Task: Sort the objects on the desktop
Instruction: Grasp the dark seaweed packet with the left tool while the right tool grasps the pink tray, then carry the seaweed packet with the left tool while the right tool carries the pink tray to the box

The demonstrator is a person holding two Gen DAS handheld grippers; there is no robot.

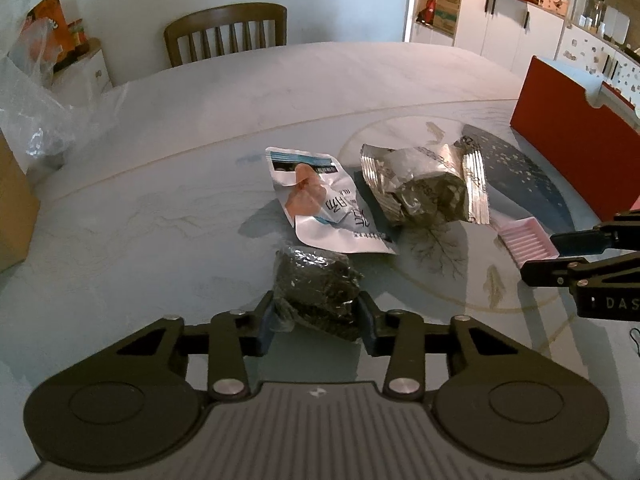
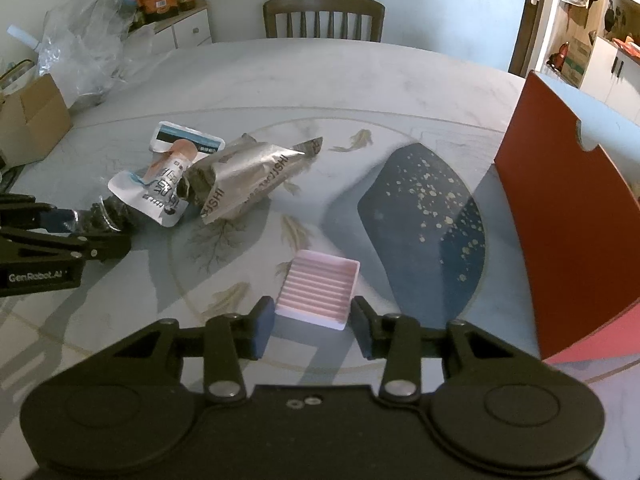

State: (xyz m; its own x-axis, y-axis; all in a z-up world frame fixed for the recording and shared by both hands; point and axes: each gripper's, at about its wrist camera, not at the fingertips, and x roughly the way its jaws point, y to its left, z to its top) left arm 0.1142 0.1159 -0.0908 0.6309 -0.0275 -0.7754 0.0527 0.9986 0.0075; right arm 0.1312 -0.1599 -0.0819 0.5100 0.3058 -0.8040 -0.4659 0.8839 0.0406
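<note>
A dark crinkly packet [image 1: 316, 288] in clear wrap lies on the marbled table [image 1: 160, 208], and my left gripper [image 1: 317, 316] is shut on it, a pad pressing each side. From the right wrist view the left gripper [image 2: 86, 232] is at the left edge with the dark packet [image 2: 108, 212] in its jaws. A small pink ribbed tray [image 2: 320, 292] sits between the pads of my right gripper [image 2: 312, 322], which is shut on its near end. In the left wrist view, the right gripper [image 1: 542, 256] holds the pink tray [image 1: 524, 240] at the far right.
A white snack pouch [image 1: 320, 208] and a torn silver foil pouch [image 1: 424, 184] lie just beyond the dark packet. A tall red box [image 2: 568, 220] stands at the right. A cardboard box [image 2: 32, 120] and a clear plastic bag [image 2: 84, 52] sit at the left. A wooden chair [image 2: 324, 16] is across the table.
</note>
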